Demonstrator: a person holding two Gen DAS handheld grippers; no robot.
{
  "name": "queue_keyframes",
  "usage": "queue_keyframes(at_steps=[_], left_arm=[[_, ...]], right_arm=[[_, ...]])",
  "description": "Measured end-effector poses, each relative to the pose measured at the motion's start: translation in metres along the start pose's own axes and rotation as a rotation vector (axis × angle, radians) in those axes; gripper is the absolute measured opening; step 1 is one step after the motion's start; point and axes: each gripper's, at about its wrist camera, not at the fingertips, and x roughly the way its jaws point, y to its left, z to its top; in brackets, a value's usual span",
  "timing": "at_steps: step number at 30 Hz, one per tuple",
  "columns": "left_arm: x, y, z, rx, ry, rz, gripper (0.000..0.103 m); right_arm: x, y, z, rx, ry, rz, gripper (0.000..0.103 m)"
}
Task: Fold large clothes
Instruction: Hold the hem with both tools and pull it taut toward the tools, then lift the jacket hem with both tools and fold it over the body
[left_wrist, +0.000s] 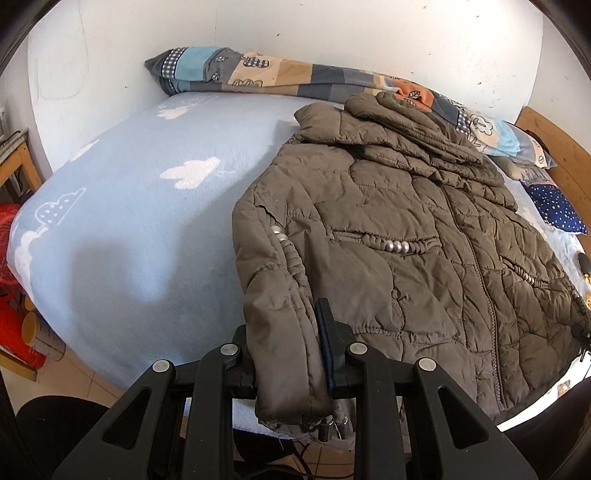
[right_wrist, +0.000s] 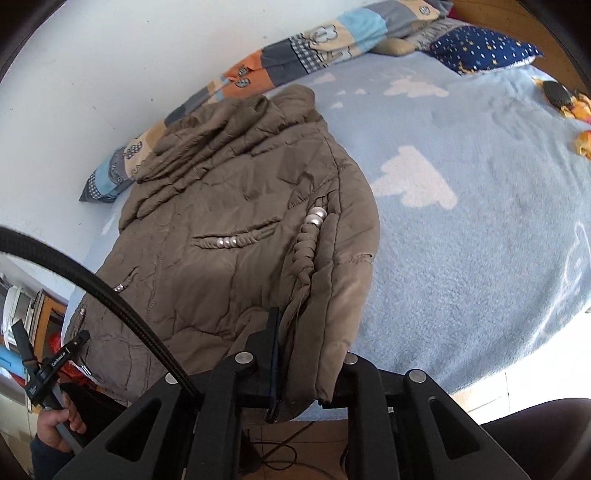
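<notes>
Across a pale blue bed sheet (left_wrist: 129, 229) patterned with white clouds, I saw the quilted brown jacket (left_wrist: 406, 240) lying front up, its collar toward a patchwork duvet (left_wrist: 258, 74) by the wall. I had my left gripper (left_wrist: 288, 354) clamped narrowly on one sleeve cuff at the near bed edge, and my right gripper (right_wrist: 306, 354) pinched shut on the other cuff.

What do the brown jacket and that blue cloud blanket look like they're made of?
The jacket looks like padded synthetic shell, nylon or polyester: quilted stitching, puffy panels, a faint sheen.
The blanket looks like soft fleece or plush: a fuzzy, matte nap.
</notes>
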Motion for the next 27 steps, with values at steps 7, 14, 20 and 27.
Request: queue_keyframes(at_steps=[7, 14, 20, 27], left_arm=[[-0.015, -0.002, 0.004, 0.019, -0.042, 0.004, 0.023], [-0.030, 0.002, 0.010, 0.007, -0.077, -0.009, 0.022], [-0.046, 0.001, 0.018, 0.006, -0.107, -0.027, 0.022], [-0.061, 0.002, 0.027, 0.008, -0.136, -0.039, 0.022]], right_arm=[[-0.018, 0.006, 0.003, -0.025, -0.061, 0.029, 0.015], [-0.034, 0.012, 0.007, -0.043, -0.088, 0.058, 0.014], [-0.047, 0.019, 0.009, -0.062, -0.115, 0.067, 0.014], [-0.068, 0.023, 0.012, -0.080, -0.144, 0.083, 0.013]])
